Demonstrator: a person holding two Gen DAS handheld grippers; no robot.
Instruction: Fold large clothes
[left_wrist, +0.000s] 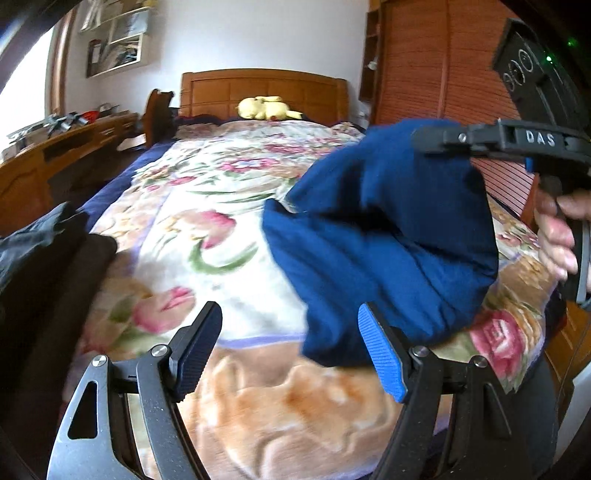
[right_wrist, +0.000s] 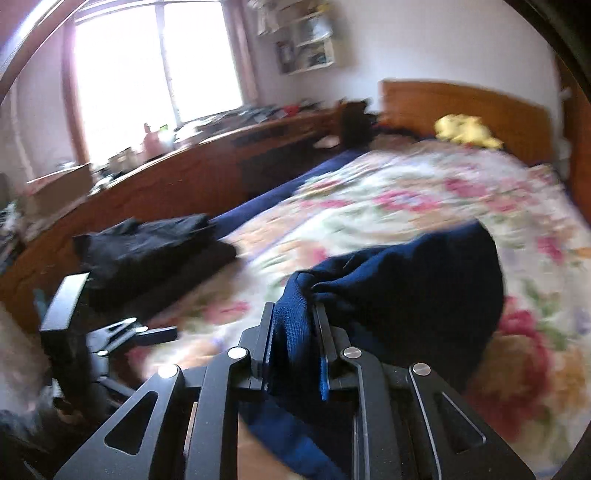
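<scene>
A dark blue garment (left_wrist: 388, 236) hangs bunched above the floral blanket (left_wrist: 207, 236) on the bed. My right gripper (right_wrist: 293, 321) is shut on an edge of the blue garment (right_wrist: 417, 280) and holds it up; it shows at the right of the left wrist view (left_wrist: 436, 142). My left gripper (left_wrist: 290, 334) is open and empty, low in front of the garment's lower edge; it shows at the lower left of the right wrist view (right_wrist: 162, 334).
Folded black clothes (right_wrist: 155, 254) lie at the bed's left edge, also seen in the left wrist view (left_wrist: 44, 251). A yellow plush toy (left_wrist: 266, 108) sits by the wooden headboard (left_wrist: 266, 88). A cluttered wooden desk (right_wrist: 207, 147) runs along the left; a wooden wardrobe (left_wrist: 436, 66) stands right.
</scene>
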